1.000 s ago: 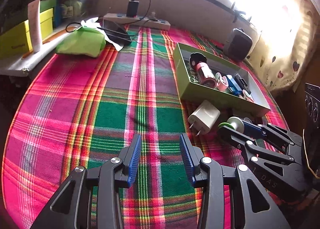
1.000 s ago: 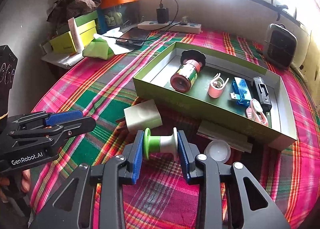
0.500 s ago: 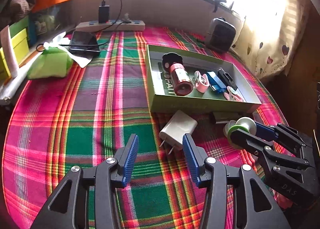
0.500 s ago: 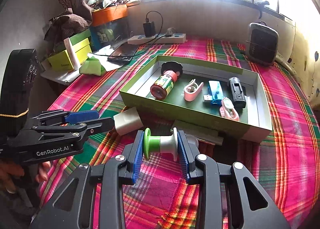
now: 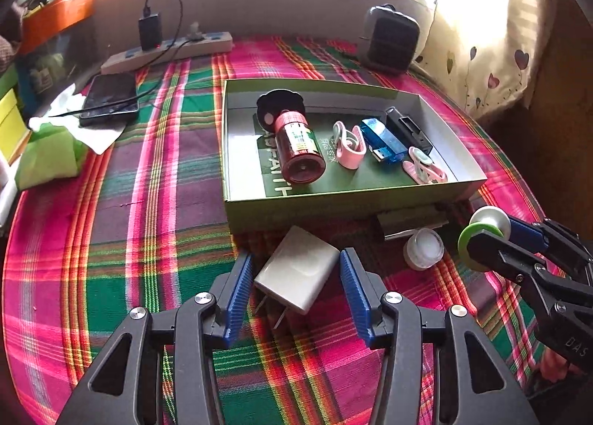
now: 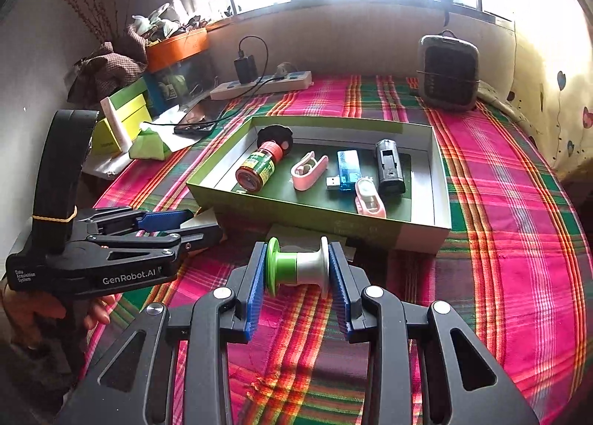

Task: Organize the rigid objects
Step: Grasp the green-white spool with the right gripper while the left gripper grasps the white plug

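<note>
A green open box [image 5: 237,202] [image 6: 207,191] on the plaid cloth holds a red bottle [image 5: 300,147] [image 6: 257,169], a pink clip [image 5: 350,145], a blue USB stick [image 5: 383,141] and a black part [image 5: 407,126]. In front of the box lies a white wall charger [image 5: 298,278]. My left gripper [image 5: 294,287] [image 6: 185,224] stands open with its fingers either side of the charger. My right gripper [image 6: 296,269] [image 5: 485,236] is shut on a green and white spool [image 6: 296,267] [image 5: 481,226], held above the cloth right of the charger.
A small white cap [image 5: 424,249] and a flat grey strip [image 5: 411,221] lie by the box's front wall. Behind are a phone [image 5: 109,98], a power strip [image 5: 166,54], a grey speaker [image 5: 391,39] and a green pouch [image 5: 48,156]. A hand [image 6: 55,310] holds the left gripper.
My left gripper has moved forward and right until the charger sits between its open fingers. The right gripper has risen and pulled back with the spool still in it.
</note>
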The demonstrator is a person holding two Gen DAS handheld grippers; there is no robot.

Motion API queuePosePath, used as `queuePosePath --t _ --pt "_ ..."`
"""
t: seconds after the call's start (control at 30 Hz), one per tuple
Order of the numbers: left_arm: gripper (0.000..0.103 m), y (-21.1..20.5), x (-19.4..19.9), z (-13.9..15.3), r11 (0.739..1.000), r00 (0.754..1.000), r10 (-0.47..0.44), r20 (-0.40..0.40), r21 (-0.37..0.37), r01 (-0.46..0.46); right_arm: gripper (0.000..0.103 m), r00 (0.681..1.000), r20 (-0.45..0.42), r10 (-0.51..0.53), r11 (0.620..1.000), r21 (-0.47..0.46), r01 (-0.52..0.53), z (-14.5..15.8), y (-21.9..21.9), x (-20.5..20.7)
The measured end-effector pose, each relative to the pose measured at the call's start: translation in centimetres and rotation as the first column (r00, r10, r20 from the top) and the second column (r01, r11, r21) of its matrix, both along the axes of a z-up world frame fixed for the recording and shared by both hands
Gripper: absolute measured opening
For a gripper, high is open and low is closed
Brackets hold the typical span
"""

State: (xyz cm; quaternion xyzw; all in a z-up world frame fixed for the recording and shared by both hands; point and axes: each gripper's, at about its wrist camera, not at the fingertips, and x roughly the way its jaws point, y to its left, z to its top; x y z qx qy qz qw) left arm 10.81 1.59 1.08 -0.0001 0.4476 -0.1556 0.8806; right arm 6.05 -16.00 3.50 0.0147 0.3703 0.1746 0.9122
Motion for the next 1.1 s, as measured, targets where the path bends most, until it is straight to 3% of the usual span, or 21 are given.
queuePosePath --t 0.23,0.67,0.9,1.1 --pt "0.047 -1.0 -0.3 -0.5 1.0 1.0 -0.019 -0.01 0.012 0.019 0.034 1.0 -0.006 -0.004 1.0 0.013 0.004 -0.2 -0.8 0.1" --pt "0.047 -2.3 -0.4 -0.9 0.996 0.999 -0.017 0.049 0.091 0.013 0.034 1.0 -0.016 -0.008 1.0 0.029 0.008 -0.5 -1.5 0.3" --pt "0.047 -2.0 -0.5 -0.9 0.997 0.999 -0.002 0.051 0.079 -0.002 0.034 1.0 -0.022 -0.008 0.999 0.034 0.009 -0.6 -1.5 0.3" --pt "0.037 -1.6 -0.7 -0.8 0.997 0.998 0.026 0.05 0.068 -0.029 0.034 1.0 -0.025 -0.008 0.999 0.033 0.008 -0.8 -1.5 0.3"
